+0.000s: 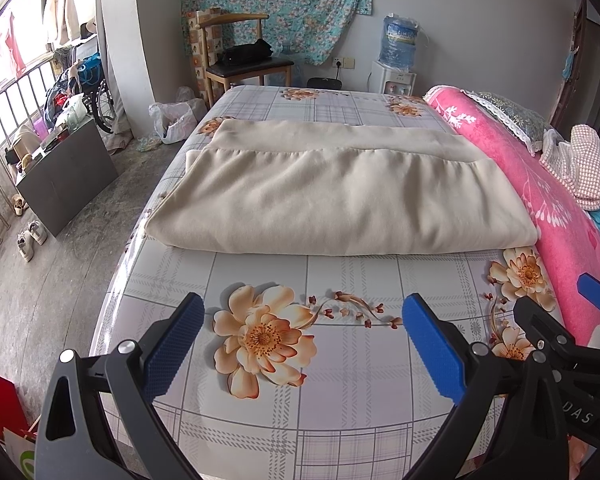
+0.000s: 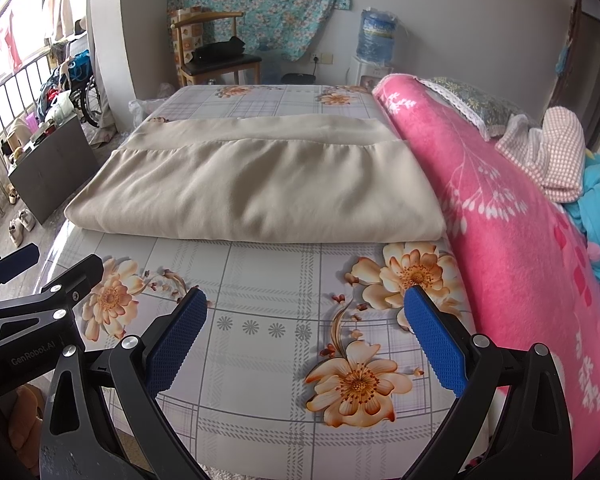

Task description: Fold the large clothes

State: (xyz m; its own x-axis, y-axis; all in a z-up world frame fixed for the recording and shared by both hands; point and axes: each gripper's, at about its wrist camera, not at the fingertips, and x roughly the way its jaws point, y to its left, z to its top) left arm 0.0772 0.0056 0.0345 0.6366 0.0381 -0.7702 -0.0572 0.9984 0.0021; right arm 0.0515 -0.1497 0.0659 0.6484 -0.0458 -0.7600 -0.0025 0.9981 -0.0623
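Left hand-held gripper (image 1: 302, 312) and right hand-held gripper (image 2: 305, 308) both spread wide, empty, side by side above the floral bed sheet (image 2: 260, 300). Straight ahead of both: folded beige garment (image 1: 332, 200) flat on the bed, right edge against a pink blanket (image 2: 500, 208).

Left hand-held gripper (image 1: 302, 314), right hand-held gripper (image 2: 304, 306): black frames, blue textured pads (image 2: 434, 342), silver screws, "GenRobot.AI" lettering.

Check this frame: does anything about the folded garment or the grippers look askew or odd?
Nothing alarming. The beige garment lies folded on the bed, though its top layer stops short, leaving a strip of the lower layer exposed at the far edge. The left gripper and right gripper are open and empty, short of the garment.
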